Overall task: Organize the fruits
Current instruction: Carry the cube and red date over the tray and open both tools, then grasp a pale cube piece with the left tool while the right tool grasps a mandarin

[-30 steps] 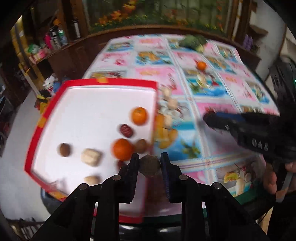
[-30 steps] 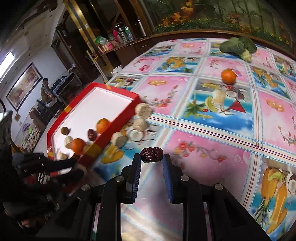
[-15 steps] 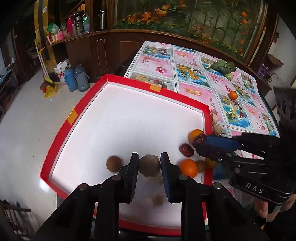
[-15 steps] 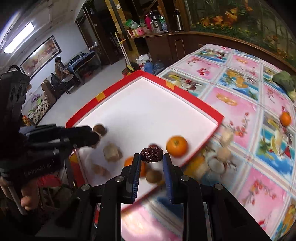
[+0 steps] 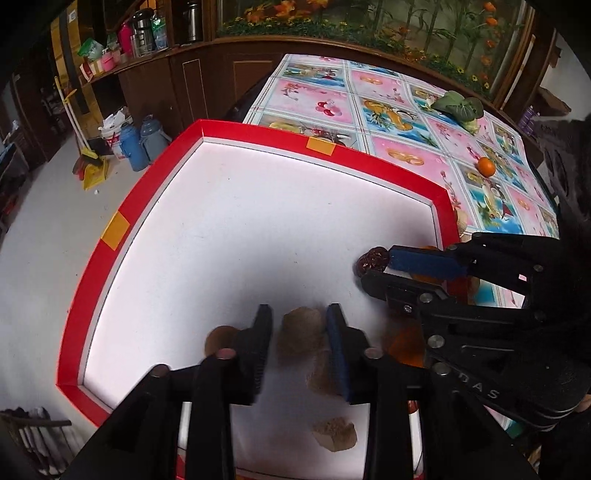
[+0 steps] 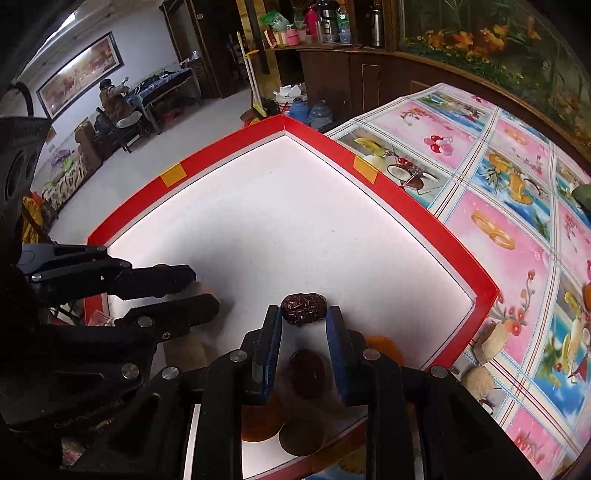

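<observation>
A pale, bare floor (image 5: 40, 206) spread beyond the table's edge, which wore a glossy cloth (image 5: 391, 107) printed in pink and blue fruit panels. Dark wooden cabinets (image 5: 192, 85) ran along the far side, their countertop crowded with flasks and packets (image 5: 144, 33) at 11 o'clock in the left wrist view. Behind them, a flower mural (image 5: 388, 22) filled the wall at 12 o'clock. A yellow broom and dustpan (image 5: 86, 162) leaned near blue thermos jugs (image 5: 142, 142) on the floor. In the right wrist view, a long framed painting (image 6: 79, 72) hung on a white wall at 10 o'clock, above a seated person (image 6: 112, 101) at a cluttered table (image 6: 166, 83).
</observation>
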`<state>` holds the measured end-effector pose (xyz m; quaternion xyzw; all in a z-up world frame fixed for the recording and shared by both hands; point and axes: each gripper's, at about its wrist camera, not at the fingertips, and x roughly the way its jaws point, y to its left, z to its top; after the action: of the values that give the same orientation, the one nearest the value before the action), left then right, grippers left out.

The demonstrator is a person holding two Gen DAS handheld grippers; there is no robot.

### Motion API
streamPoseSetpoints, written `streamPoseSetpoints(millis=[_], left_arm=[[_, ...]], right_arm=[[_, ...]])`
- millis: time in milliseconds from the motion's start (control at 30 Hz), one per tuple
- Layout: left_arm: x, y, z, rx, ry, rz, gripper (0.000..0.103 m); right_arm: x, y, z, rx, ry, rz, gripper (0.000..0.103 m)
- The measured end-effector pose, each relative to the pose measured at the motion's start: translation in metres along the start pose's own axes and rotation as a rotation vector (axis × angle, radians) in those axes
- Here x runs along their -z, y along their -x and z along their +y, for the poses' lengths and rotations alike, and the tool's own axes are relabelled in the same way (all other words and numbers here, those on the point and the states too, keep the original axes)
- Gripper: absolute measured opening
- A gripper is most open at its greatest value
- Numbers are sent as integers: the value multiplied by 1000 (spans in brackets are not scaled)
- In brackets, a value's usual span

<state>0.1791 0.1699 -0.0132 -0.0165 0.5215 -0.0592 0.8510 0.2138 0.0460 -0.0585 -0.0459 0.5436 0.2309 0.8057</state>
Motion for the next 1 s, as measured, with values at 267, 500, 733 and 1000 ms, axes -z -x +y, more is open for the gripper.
streamPoseSetpoints(millis=[267,500,733,1000], left_arm=[[14,34,-2,28,26,-100,70],[29,47,-55,51,-71,-96,71],[39,44,-114,107,-199,-60,71],[28,22,-134,124,-227,5,53]], right_arm=[[4,36,-17,-37,-65,-74,46],[40,80,-51,-32,-210,-128,60],[92,98,-103,64,-359,-87,60],[118,99,-135,89,-420,-68,51]])
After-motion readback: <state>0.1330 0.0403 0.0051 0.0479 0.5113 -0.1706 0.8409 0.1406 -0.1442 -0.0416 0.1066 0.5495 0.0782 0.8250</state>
